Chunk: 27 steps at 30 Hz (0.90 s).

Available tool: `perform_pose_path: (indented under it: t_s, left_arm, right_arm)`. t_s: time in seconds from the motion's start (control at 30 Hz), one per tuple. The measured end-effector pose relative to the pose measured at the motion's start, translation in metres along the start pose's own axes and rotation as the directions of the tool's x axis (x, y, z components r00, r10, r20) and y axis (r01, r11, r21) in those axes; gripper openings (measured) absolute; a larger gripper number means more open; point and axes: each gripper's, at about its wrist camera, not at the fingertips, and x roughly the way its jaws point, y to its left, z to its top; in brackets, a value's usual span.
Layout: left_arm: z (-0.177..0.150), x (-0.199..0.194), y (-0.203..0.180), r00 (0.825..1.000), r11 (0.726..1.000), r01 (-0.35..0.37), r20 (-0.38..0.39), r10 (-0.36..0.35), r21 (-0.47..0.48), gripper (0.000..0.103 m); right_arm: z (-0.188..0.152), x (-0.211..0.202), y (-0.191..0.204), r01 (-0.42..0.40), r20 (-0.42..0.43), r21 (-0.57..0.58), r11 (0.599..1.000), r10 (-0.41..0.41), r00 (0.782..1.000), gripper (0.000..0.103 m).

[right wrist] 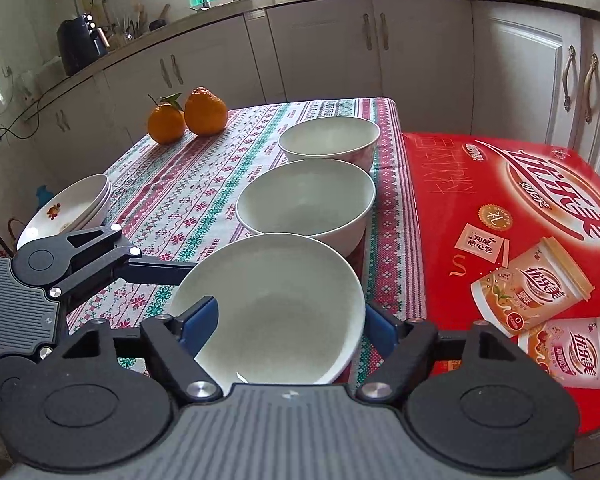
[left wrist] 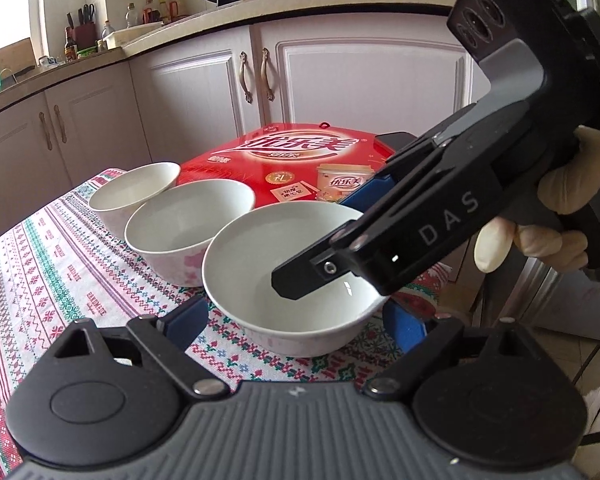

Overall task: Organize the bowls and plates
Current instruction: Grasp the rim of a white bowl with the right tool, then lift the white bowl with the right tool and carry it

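Three white bowls stand in a row on the patterned tablecloth: near bowl [left wrist: 296,280] [right wrist: 272,308], middle bowl [left wrist: 188,228] [right wrist: 306,200], far bowl [left wrist: 134,190] [right wrist: 330,138]. My right gripper [right wrist: 292,328] is open, one finger inside the near bowl and one outside its right wall; it also shows in the left wrist view [left wrist: 324,240]. My left gripper [left wrist: 296,326] is open, its blue pads straddling the near bowl without touching it. A stack of plates [right wrist: 68,208] sits at the table's left edge.
A large red gift box [right wrist: 520,248] [left wrist: 300,160] lies right of the bowls. Two oranges [right wrist: 188,116] sit at the table's far left. White cabinets [left wrist: 204,88] and a counter stand behind the table.
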Motion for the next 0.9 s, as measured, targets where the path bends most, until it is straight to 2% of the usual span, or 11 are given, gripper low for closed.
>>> perform_pose_path:
  t_s: [0.23, 0.43, 0.63, 0.9]
  left_arm:
    - [0.000, 0.003, 0.000, 1.000, 1.000, 0.012, 0.010, -0.012, 0.007, 0.091]
    - [-0.002, 0.003, 0.001, 1.000, 1.000, 0.017, 0.009, -0.017, 0.012, 0.091]
    - [-0.002, 0.004, 0.001, 1.000, 1.000, 0.020, 0.014, -0.020, 0.012, 0.091]
    - [-0.002, 0.003, 0.003, 1.000, 1.000, 0.025, 0.010, -0.025, 0.001, 0.090]
  right_arm:
    - [0.000, 0.000, -0.008, -0.034, -0.013, 0.046, 0.998, 0.035, 0.999, 0.080]
    - [0.006, -0.002, -0.016, -0.019, -0.013, 0.075, 0.997, 0.020, 1.000, 0.080]
    - [0.007, 0.000, -0.014, -0.030, -0.024, 0.066, 0.997, 0.032, 0.999, 0.074]
    - [0.006, 0.001, -0.010, -0.032, -0.029, 0.073, 0.997, 0.034, 0.999, 0.074]
